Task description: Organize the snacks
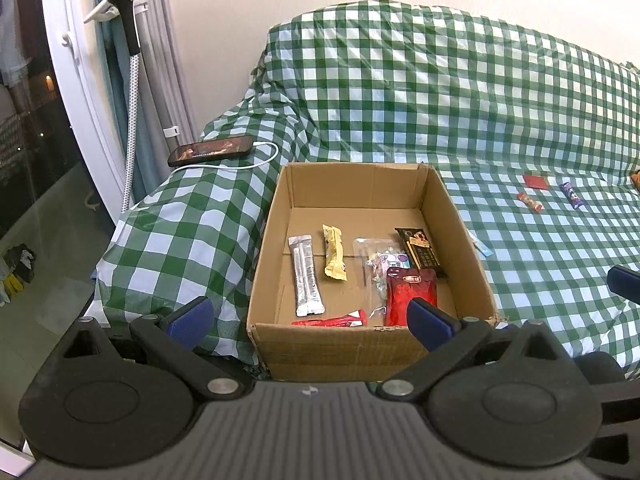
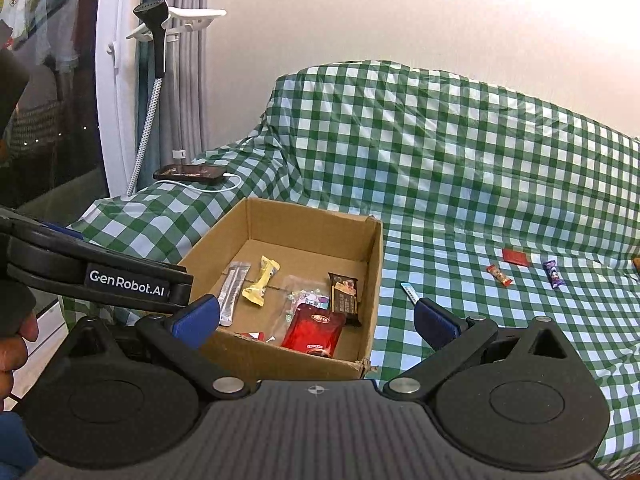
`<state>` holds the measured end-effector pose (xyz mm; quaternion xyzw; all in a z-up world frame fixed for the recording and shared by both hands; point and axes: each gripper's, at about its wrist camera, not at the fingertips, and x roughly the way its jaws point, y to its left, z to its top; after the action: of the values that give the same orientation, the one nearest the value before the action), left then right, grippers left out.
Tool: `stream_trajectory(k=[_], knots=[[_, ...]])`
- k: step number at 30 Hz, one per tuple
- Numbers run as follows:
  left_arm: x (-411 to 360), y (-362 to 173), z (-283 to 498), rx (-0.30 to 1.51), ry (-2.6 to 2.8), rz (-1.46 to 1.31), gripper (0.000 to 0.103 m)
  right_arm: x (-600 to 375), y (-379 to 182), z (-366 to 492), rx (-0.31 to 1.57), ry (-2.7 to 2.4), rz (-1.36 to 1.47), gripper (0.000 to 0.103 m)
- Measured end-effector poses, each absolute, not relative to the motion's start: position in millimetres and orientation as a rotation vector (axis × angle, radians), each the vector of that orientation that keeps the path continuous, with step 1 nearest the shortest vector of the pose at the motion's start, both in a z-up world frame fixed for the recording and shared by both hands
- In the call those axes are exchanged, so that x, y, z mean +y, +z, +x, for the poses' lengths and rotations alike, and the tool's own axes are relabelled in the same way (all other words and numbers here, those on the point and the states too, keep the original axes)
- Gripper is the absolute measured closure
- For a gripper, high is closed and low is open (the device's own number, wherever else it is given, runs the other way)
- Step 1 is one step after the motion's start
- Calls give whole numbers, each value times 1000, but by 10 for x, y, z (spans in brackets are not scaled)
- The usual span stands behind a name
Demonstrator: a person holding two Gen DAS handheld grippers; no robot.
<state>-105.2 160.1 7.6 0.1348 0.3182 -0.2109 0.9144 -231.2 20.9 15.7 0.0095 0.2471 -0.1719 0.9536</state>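
An open cardboard box [image 1: 276,216] [image 2: 374,264] sits on a green checked cloth and holds several snacks: a silver stick [image 1: 306,276], a yellow bar [image 1: 334,258], a clear bag [image 1: 376,264], a dark bar [image 1: 420,252], a red pouch [image 1: 410,294] [image 2: 314,330] and a red bar [image 1: 332,321]. Loose on the cloth to the right lie a red square packet [image 2: 515,257], a small red-and-white bar [image 2: 499,275], a purple bar [image 2: 554,274] and a blue-white stick [image 2: 410,292]. My left gripper [image 1: 310,318] hovers open at the box's near edge. My right gripper [image 2: 318,316] is open, empty, near the box's right corner.
A phone [image 1: 210,150] on a white charging cable lies on the covered armrest left of the box. A garment steamer [image 1: 120,4] with a hose stands by grey curtains and a glass door at far left. The checked cloth [image 1: 440,100] drapes the sofa back. A hand [image 2: 14,344] shows at left.
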Motion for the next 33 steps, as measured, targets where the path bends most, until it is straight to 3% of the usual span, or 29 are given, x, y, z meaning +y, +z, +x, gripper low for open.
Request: stream_trajectory(k=[19,33], knots=[[1397,178,-1114,625,-463,349,0,106,205,-2395,485,-364,58,0],[251,189,-1037,636,-596,484,0,-766,47,-2595,486,-508,192,0]])
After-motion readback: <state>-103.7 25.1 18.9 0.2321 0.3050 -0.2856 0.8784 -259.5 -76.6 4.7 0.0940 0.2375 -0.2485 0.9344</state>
